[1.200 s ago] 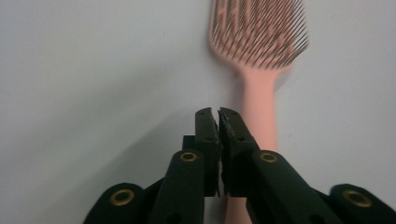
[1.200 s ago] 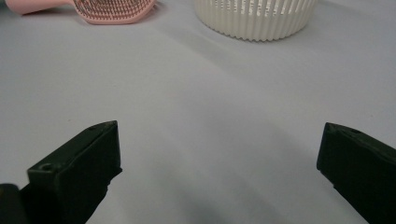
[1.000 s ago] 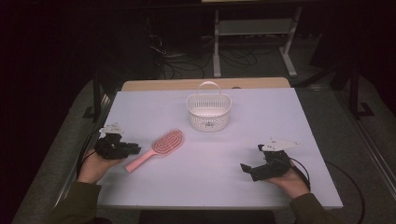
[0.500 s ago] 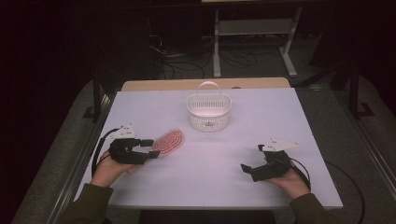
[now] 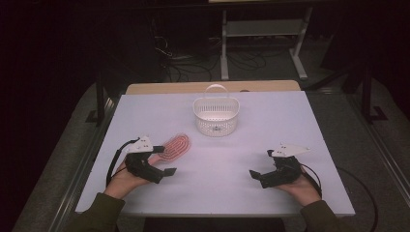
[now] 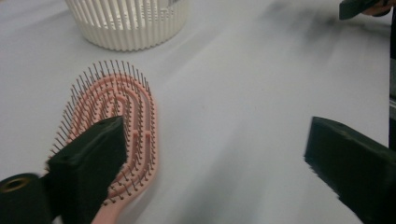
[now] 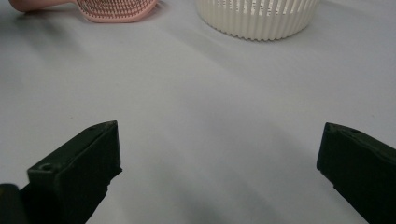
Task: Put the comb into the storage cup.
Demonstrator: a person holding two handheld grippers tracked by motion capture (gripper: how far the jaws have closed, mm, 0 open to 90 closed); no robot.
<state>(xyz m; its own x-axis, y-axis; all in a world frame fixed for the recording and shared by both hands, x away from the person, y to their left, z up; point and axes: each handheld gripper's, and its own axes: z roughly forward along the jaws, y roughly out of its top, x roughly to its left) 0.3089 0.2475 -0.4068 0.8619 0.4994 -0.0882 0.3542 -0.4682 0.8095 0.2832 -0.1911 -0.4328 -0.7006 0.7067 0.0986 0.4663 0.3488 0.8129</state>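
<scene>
A pink hairbrush lies bristles up on the white table, left of centre. My left gripper sits at its handle end. In the left gripper view the brush runs under the left jaw, and the left gripper is open. Its jaws have just been opening, the pads press on nothing, and bare table lies between them. A white slatted basket with a handle stands at the back centre. My right gripper rests open at the front right, with bare table between the jaws of the right gripper.
The white tabletop ends at a wooden strip at the back. A dark floor with cables and a metal stand lies beyond. From the right gripper view the brush and basket lie far ahead.
My left gripper has slid right onto the brush's handle end and its jaws have spread wide. The brush, the basket and the right gripper have stayed put.
</scene>
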